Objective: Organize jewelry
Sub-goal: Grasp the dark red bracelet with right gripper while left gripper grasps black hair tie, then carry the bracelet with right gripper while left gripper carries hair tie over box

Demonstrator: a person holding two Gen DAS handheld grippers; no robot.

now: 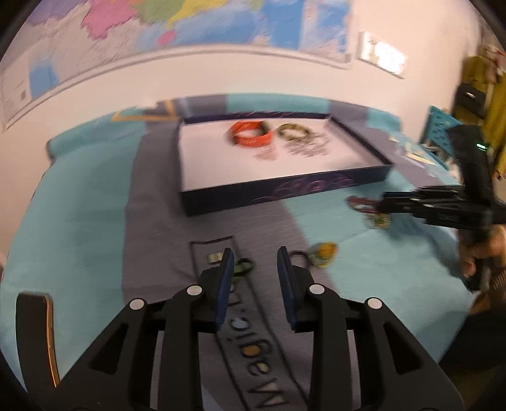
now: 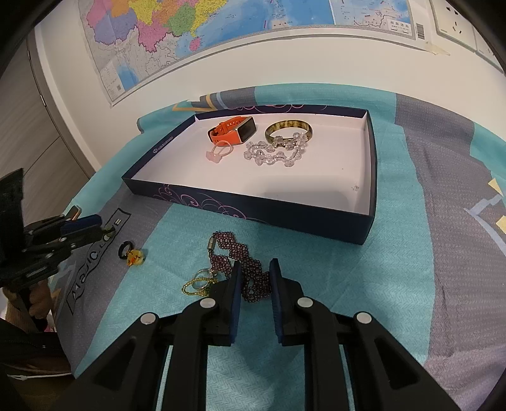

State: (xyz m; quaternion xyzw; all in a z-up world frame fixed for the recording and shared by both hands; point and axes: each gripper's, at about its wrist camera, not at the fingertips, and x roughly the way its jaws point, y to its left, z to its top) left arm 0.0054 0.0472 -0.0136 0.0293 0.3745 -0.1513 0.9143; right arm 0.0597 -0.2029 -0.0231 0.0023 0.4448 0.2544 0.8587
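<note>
Bedding (image 2: 395, 253) in teal and grey is spread beneath a wall map (image 2: 221, 28). On it rests a shallow dark box (image 2: 221, 202), in which an orange watch (image 2: 232, 129), a mottled bangle (image 2: 288, 130), a clear bead bracelet (image 2: 275, 153) and a pink ring (image 2: 218, 151) are laid. Nearer, a purple beaded bracelet (image 2: 240, 262) is straddled by the right gripper (image 2: 255, 268), its jaws narrowly parted, contact not discernible. The left gripper (image 1: 255, 257) is held partly open and empty, beside a black ring (image 2: 124, 249) with a yellow charm (image 2: 136, 257).
</note>
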